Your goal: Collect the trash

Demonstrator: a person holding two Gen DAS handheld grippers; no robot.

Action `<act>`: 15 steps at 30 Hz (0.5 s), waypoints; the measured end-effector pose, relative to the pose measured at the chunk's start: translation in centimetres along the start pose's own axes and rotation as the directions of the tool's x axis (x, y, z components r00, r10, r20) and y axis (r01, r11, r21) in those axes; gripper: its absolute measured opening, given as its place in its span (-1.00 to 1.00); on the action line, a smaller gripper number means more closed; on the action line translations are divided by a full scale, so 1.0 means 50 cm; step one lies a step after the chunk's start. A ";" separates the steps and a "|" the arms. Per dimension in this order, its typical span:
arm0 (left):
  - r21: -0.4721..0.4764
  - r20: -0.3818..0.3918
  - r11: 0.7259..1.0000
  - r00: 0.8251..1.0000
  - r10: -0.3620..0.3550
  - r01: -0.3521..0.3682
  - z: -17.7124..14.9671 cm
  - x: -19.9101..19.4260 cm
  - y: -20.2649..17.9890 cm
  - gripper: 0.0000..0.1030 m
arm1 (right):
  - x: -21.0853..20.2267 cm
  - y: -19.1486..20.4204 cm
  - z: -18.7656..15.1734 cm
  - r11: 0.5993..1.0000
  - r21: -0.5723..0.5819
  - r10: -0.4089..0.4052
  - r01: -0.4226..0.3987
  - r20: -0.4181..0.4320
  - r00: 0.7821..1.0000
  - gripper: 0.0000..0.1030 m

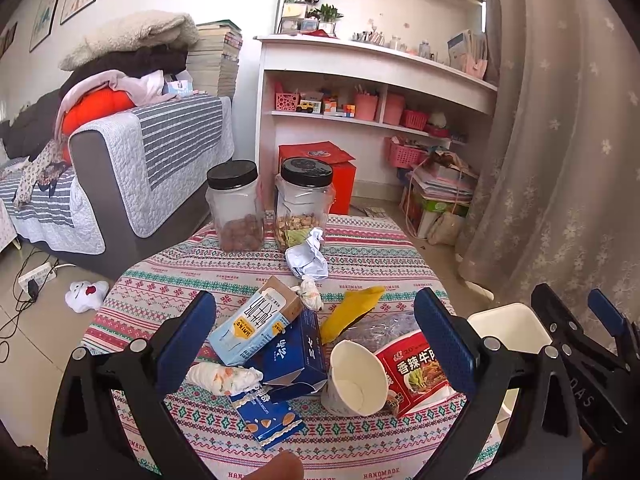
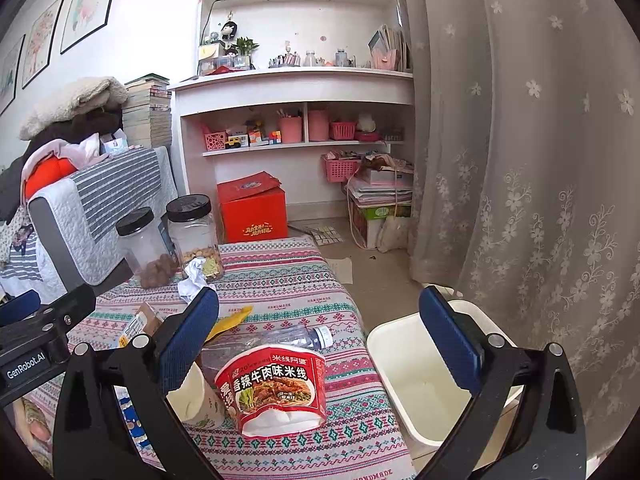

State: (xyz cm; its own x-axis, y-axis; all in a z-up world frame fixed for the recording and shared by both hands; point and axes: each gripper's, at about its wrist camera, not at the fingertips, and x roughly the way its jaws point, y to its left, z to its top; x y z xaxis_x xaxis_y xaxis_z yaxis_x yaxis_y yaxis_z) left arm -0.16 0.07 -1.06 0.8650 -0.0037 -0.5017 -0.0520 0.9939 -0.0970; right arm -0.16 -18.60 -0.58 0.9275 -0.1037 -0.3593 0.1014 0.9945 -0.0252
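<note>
Trash lies on the patterned tablecloth point(image 1: 360, 248): a milk carton point(image 1: 256, 320), a dark blue box point(image 1: 294, 354), a paper cup point(image 1: 354, 378) on its side, a red noodle bowl point(image 2: 276, 386), a yellow wrapper point(image 1: 352, 312), crumpled white paper point(image 1: 308, 258), a clear plastic bottle point(image 2: 288, 338) and a blue snack packet point(image 1: 270, 420). My left gripper point(image 1: 316, 348) hangs open above the blue box and cup. My right gripper point(image 2: 320, 344) is open over the noodle bowl. A white bin point(image 2: 420, 376) stands beside the table's right edge.
Two black-lidded jars point(image 1: 236, 208) point(image 1: 304, 204) stand at the table's far edge. A grey sofa point(image 1: 132, 168) is on the left, a red box point(image 2: 254, 210) and white shelves point(image 2: 296, 120) behind, a curtain point(image 2: 540, 160) on the right.
</note>
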 end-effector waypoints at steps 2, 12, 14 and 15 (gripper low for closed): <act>-0.004 0.001 1.000 1.000 -0.003 0.003 0.000 0.002 0.004 0.87 | 0.000 -0.002 0.002 1.000 -0.005 0.002 -0.002 -0.005 1.000 0.87; -0.023 -0.001 1.000 1.000 -0.010 0.010 -0.015 0.013 0.012 0.87 | 0.004 0.003 -0.004 0.999 -0.037 -0.008 0.007 -0.034 0.999 0.87; -0.015 -0.002 1.000 1.000 -0.005 0.005 -0.015 0.014 0.011 0.87 | 0.004 0.005 -0.006 0.999 -0.041 -0.009 0.008 -0.040 0.999 0.87; -0.015 -0.001 1.000 1.000 -0.004 0.004 -0.019 0.015 0.012 0.87 | 0.004 0.006 -0.007 0.999 -0.042 -0.009 0.008 -0.042 0.999 0.87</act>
State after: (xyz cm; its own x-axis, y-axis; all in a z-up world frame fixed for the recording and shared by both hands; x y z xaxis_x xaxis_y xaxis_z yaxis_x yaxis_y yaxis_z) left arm 0.00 0.57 -2.29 0.8646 -0.0083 -0.5024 -0.0557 0.9921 -0.1121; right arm -0.07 -18.32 -0.98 0.9105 -0.1123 -0.3980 0.0933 0.9934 -0.0669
